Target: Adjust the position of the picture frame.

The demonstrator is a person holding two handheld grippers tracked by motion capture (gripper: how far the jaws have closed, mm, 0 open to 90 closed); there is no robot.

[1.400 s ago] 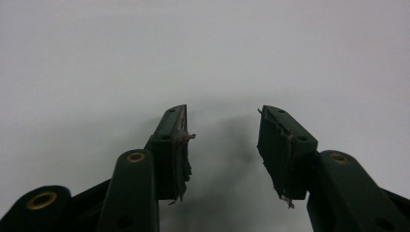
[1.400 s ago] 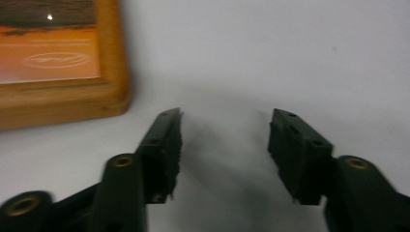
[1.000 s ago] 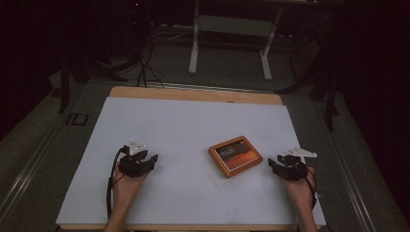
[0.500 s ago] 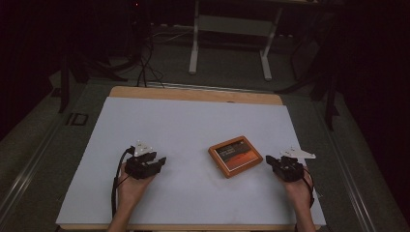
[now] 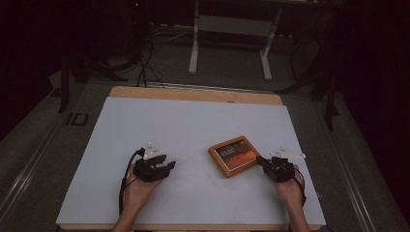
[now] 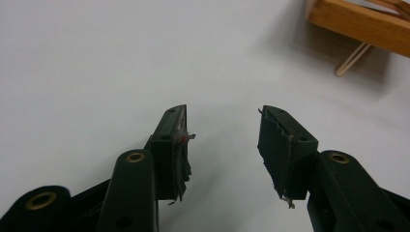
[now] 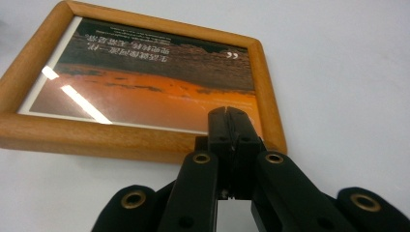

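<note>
White table [image 5: 193,125], grey floor [image 5: 232,63], metal stand legs [image 5: 194,48].

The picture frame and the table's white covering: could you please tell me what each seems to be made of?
The picture frame looks like wood with a smooth, light-orange finish; faint grain shows along its front rail. Its pane is glossy, glass or clear plastic, since it mirrors bright ceiling lights. The white covering looks matt, perhaps paper or a thin sheet, laid over a wooden tabletop whose tan edge shows at the far side.

The small rectangular picture frame [image 7: 145,92] has a smooth, light-brown wooden rim and a glossy glazed orange print catching light streaks. The white tabletop [image 5: 193,125] looks matt and smooth. The black plastic gripper fingers [image 6: 174,145] carry frayed, rough pads.
</note>
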